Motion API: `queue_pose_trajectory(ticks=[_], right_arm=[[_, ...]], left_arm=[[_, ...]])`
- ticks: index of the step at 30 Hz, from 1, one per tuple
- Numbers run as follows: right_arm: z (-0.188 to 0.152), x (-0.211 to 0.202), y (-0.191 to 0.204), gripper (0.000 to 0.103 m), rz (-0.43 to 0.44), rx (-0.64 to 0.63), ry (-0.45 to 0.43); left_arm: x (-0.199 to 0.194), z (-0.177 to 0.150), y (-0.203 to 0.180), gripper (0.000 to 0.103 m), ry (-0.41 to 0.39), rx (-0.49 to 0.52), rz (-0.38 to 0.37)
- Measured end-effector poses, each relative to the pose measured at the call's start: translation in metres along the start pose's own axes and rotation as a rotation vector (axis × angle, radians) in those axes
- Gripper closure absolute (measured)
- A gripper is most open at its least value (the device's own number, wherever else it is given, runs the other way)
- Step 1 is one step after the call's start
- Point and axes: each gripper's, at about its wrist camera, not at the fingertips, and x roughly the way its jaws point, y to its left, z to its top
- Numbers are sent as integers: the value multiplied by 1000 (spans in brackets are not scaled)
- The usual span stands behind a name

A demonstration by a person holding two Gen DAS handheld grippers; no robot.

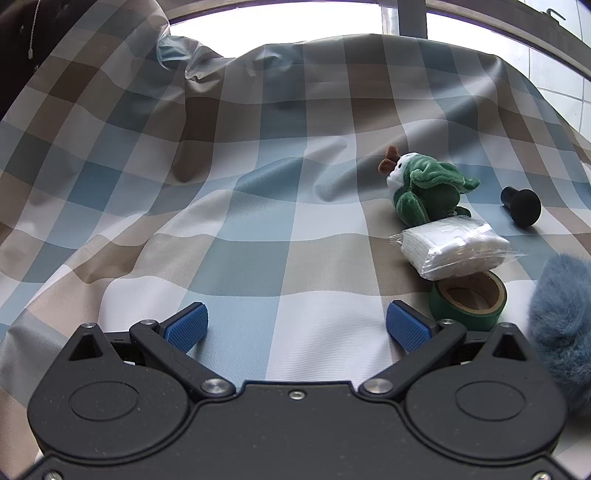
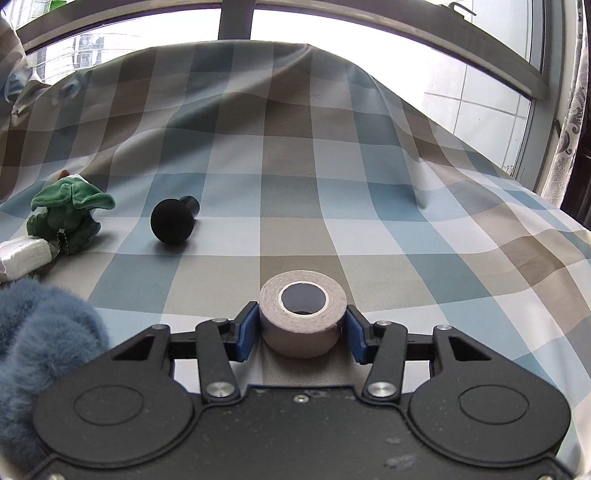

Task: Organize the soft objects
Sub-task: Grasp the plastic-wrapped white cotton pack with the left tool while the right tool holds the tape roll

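Note:
My left gripper [image 1: 295,325] is open and empty over the checked cloth [image 1: 258,206]. To its right lie a green plush toy [image 1: 428,186], a clear pack of white cotton pads [image 1: 454,249], a green tape roll [image 1: 469,299] and a blue fluffy object [image 1: 561,325]. My right gripper [image 2: 301,330] is shut on a beige bandage roll [image 2: 303,314] that stands on end on the cloth. The plush toy [image 2: 66,218], the pad pack [image 2: 22,258] and the blue fluffy object [image 2: 44,343] lie to its left in the right wrist view.
A black knob-shaped object [image 1: 521,205] lies right of the plush toy; it also shows in the right wrist view [image 2: 173,219]. The cloth rises in folds at the back below a window frame [image 2: 236,18]. A patterned curtain [image 2: 569,122] hangs at the far right.

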Motion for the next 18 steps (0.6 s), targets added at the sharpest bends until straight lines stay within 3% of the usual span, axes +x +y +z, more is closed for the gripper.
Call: queue_pose_trajectory(ticks=[8,13,18], right_arm=[[-2,1,0,54,9,2,-11],[-2,1,-1,54,9,4,-9],[-2,1,-1,54,10,5,-9]], left_arm=[[-12,14,8,4,28,-45,-49],[-39,47,8,4,-5,-136,-114],[-50,87,-24,3,-7,-48,-108]])
